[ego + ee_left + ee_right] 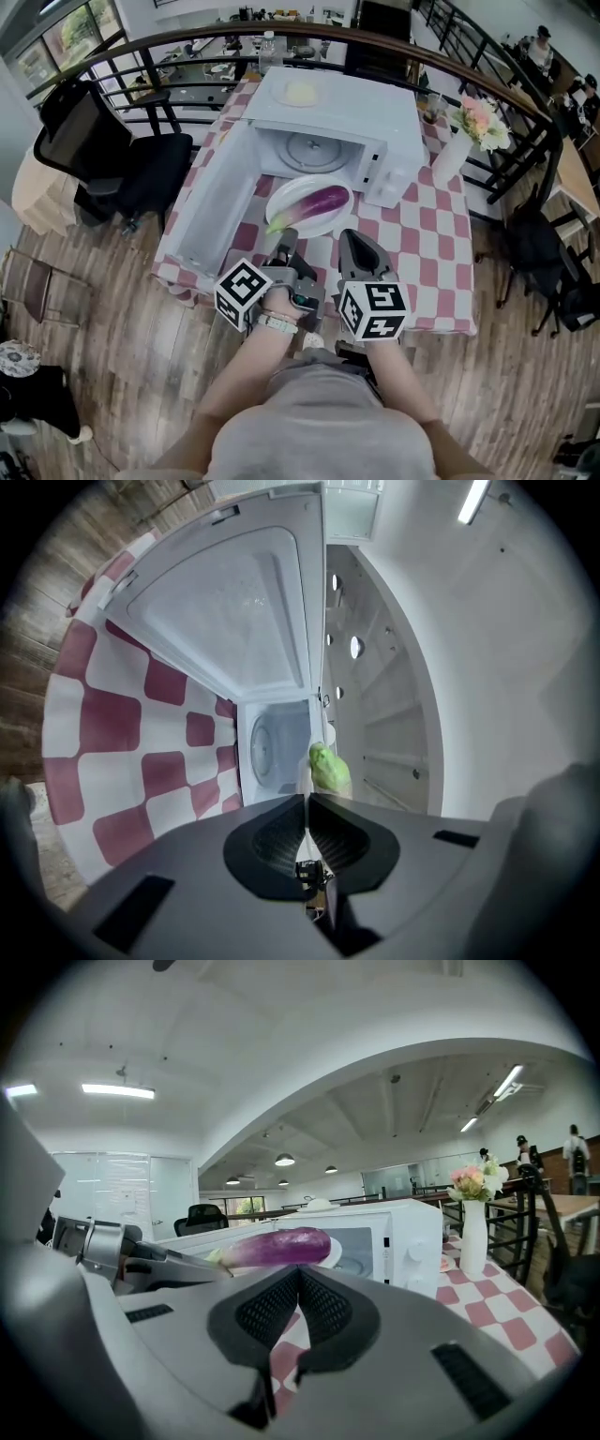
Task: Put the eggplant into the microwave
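A purple eggplant (pixel 319 202) with a green stem lies on a white plate (pixel 284 194) in front of the open white microwave (pixel 328 122). The microwave's door (pixel 211 202) is swung out to the left. My left gripper (pixel 284 246) and right gripper (pixel 352 242) each meet the plate's near rim with jaws closed on it. In the left gripper view the jaws (pixel 307 797) are shut, with the eggplant's green stem (pixel 328 766) just past them and the microwave cavity (pixel 277 747) beyond. In the right gripper view the eggplant (pixel 277 1247) rests right above the closed right gripper (pixel 298 1271).
A red-and-white checked cloth (pixel 422 244) covers the table. A white vase of flowers (pixel 464 141) stands right of the microwave. A small dish (pixel 300 92) sits on the microwave's top. A black chair (pixel 103 159) is at the left, a curved railing (pixel 187 37) behind.
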The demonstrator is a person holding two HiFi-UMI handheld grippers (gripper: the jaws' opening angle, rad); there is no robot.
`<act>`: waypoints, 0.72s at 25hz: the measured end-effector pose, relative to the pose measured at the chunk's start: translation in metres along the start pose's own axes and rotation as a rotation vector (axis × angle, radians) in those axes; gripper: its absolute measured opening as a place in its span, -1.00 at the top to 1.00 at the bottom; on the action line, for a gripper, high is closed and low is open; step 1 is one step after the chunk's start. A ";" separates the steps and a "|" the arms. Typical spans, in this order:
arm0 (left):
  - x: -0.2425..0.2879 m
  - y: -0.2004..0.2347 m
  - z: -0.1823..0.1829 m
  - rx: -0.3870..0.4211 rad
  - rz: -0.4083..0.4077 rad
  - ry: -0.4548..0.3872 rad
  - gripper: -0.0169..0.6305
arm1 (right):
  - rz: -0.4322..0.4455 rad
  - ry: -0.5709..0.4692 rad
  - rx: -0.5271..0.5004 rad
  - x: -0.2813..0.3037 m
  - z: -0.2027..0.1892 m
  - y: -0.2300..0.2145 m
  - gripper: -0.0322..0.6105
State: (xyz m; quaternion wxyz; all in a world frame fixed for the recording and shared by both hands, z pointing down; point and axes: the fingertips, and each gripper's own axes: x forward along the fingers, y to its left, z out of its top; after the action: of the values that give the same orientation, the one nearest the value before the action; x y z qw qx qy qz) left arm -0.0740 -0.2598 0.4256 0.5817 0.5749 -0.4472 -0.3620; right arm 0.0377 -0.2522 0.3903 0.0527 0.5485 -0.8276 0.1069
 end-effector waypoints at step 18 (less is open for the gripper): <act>0.057 0.029 0.019 -0.012 0.025 -0.072 0.90 | 0.064 0.019 -0.044 0.063 -0.006 -0.029 0.82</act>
State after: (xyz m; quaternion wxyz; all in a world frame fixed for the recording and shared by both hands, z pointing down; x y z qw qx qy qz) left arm -0.0754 -0.3180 0.4590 0.5730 0.5526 -0.4728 -0.3778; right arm 0.0398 -0.3184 0.4126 0.0693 0.5194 -0.8463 0.0956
